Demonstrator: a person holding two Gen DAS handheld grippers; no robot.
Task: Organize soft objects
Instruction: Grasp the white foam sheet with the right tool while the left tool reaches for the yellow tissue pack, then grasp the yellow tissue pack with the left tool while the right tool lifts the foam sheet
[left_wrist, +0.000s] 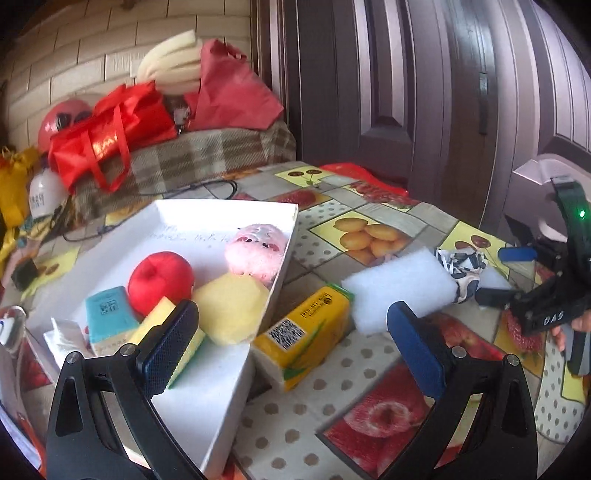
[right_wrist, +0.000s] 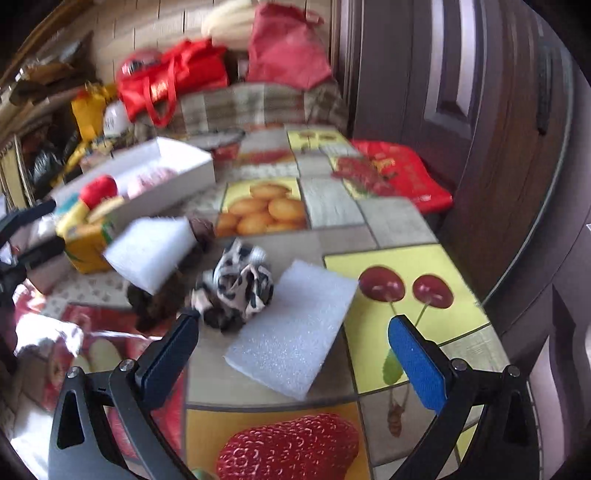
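A white box (left_wrist: 207, 376) holds a red plush apple (left_wrist: 160, 282), a pink plush (left_wrist: 256, 249), a yellow sponge (left_wrist: 231, 308), a teal pack (left_wrist: 109, 314) and a yellow-green sponge (left_wrist: 184, 347). My left gripper (left_wrist: 291, 347) is open and empty, above the box corner and a yellow tissue pack (left_wrist: 304, 336). A white foam block (left_wrist: 400, 295) and a black-and-white cloth (left_wrist: 463, 269) lie to its right. My right gripper (right_wrist: 295, 360) is open and empty over a flat white foam sheet (right_wrist: 291, 336), beside the patterned cloth (right_wrist: 236, 286). The box (right_wrist: 166, 184) shows far left.
A fruit-print tablecloth (left_wrist: 369, 229) covers the table. Red bags (left_wrist: 110, 140), a plaid cushion (left_wrist: 207, 155) and clutter stand behind the box. A dark door (left_wrist: 406, 92) is at the right. A brown fuzzy thing (right_wrist: 159, 302) lies by the cloth. The table edge (right_wrist: 498, 325) curves nearby.
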